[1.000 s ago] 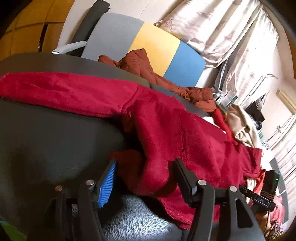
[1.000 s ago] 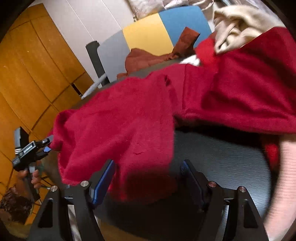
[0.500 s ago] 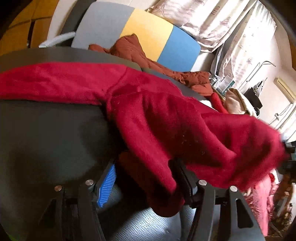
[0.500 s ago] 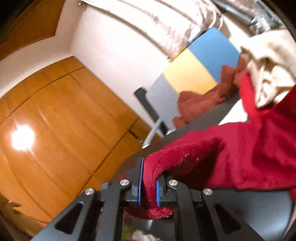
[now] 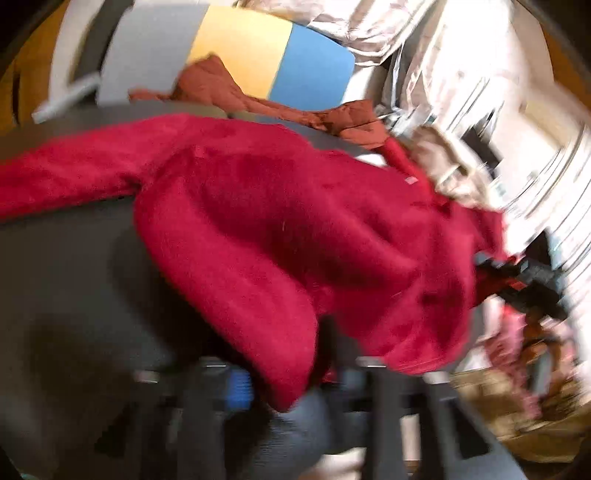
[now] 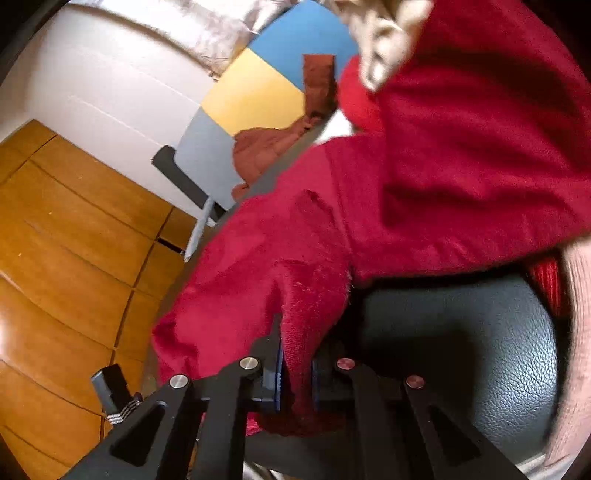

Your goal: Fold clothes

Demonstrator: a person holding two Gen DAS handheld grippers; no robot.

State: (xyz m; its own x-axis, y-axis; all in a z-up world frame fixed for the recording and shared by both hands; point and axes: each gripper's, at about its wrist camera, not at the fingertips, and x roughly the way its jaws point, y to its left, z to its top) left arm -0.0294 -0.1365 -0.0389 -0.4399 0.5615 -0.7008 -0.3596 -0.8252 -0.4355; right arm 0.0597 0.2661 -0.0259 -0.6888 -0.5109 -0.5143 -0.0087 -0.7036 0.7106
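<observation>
You have a deep crimson fleece garment (image 5: 280, 229) over a dark grey, leather-grained surface (image 6: 480, 332); behind it a rust-brown cloth (image 5: 218, 85) on a chair back (image 5: 240, 48) banded grey, yellow and blue, a cream garment (image 6: 384, 33), pale patterned curtains (image 5: 436, 62), and honey-orange wood panels (image 6: 62, 229)

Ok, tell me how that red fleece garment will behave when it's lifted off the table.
Probably floppy: the red fleece garment already sags in folds from the right tongs, which are shut on its edge. Its thick pile suggests it will grip rather than slip. The part lying on the dark table will likely drag behind.
</observation>
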